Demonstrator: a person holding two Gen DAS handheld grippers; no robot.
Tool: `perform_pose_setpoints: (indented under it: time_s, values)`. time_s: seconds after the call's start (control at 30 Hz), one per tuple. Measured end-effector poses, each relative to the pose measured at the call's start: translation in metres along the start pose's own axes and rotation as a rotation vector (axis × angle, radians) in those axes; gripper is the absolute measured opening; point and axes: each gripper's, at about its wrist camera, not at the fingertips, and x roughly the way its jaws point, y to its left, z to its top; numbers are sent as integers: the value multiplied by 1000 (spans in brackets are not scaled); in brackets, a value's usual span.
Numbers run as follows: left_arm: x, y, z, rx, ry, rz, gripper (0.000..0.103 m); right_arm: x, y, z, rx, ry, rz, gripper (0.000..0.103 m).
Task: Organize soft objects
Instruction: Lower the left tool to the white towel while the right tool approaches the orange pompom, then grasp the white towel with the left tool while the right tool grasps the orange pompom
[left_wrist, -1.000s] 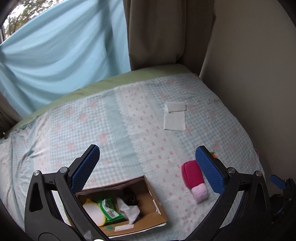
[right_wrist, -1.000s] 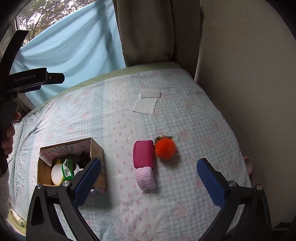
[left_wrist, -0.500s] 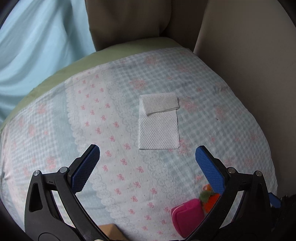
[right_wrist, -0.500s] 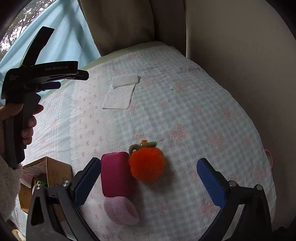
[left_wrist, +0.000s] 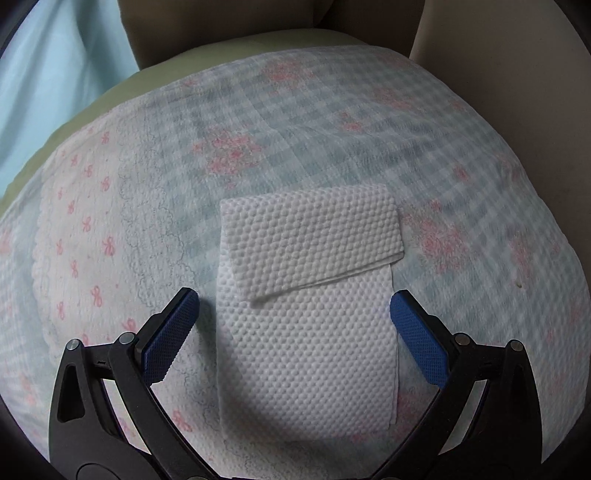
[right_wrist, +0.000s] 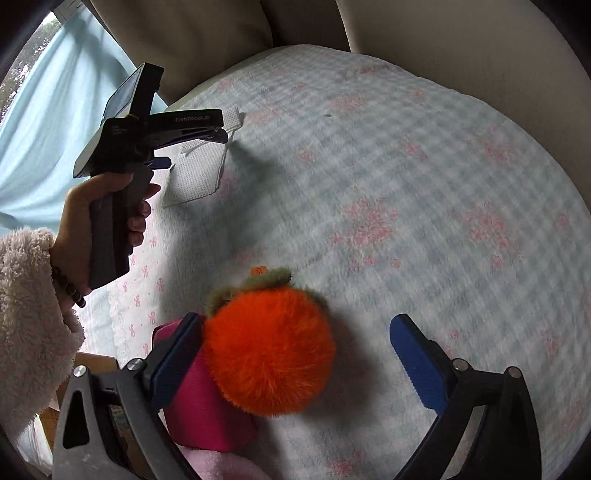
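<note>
- Since the earlier frames, both tongs have been brought much closer to the bed (left_wrist: 332, 122): the left tongs (left_wrist: 294, 320) now straddle the white embossed cloth (left_wrist: 306, 332), and the right tongs (right_wrist: 295, 354) now frame the orange plush persimmon (right_wrist: 269, 350).
- Left tongs: jaws set apart, one blue pad on each side of the cloth, nothing gripped. The cloth lies flat on the checked bedspread with its far end folded over.
- Right tongs: jaws apart, nothing gripped. The left pad is just beside the persimmon, in front of the magenta pouch (right_wrist: 207, 413); the right pad is well apart from it.
- A pale pink soft item (right_wrist: 221, 467) is seen at the bottom edge; its kind cannot be told.
- Step judged in hand: approach for pick-up, with both items still on the bed.
- Next move judged: the tongs lowered and closed, the cloth pinched without the bedspread.
</note>
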Motion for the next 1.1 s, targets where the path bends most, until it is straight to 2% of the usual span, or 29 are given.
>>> perform_pose_setpoints:
  time_s: [0.07, 0.2, 0.27, 0.33, 0.37, 0.4, 0.47, 0.53, 0.73, 0.83, 1.1]
  values:
    - [6, -2, 0, 15, -6, 14, 103, 5, 1, -4, 3, 1, 6, 90]
    - [8, -11, -2, 63, -37, 35, 103, 11, 4, -9, 6, 5, 27, 68]
    - [8, -15, -5, 88, -45, 32, 102, 15, 6, -8, 1, 7, 30, 61]
    - [7, -18, -6, 106, -46, 26, 95, 16, 7, -8, 6, 8, 41, 51]
    - [6, -19, -7, 117, -50, 20, 93, 17, 8, -8, 7, 12, 47, 43]
    - [4, -22, -9, 130, -52, 11, 86, 19, 9, -8, 7, 18, 52, 37]
    - [0, -26, -10, 156, -56, 0, 75, 25, 12, -6, 5, 28, 57, 36]
    - [-4, -32, -11, 185, -57, -9, 56, 26, 13, -7, 3, 28, 58, 33]
    - [-10, -44, -13, 238, -47, -15, 15, 23, 15, -5, -2, 12, 62, 32]
    - [-12, -42, -12, 227, -45, -15, 11, 20, 12, -4, 2, -3, 65, 32]
    - [-27, -35, -21, 184, -45, -42, 9, 10, 6, 1, 4, -32, 60, 31]
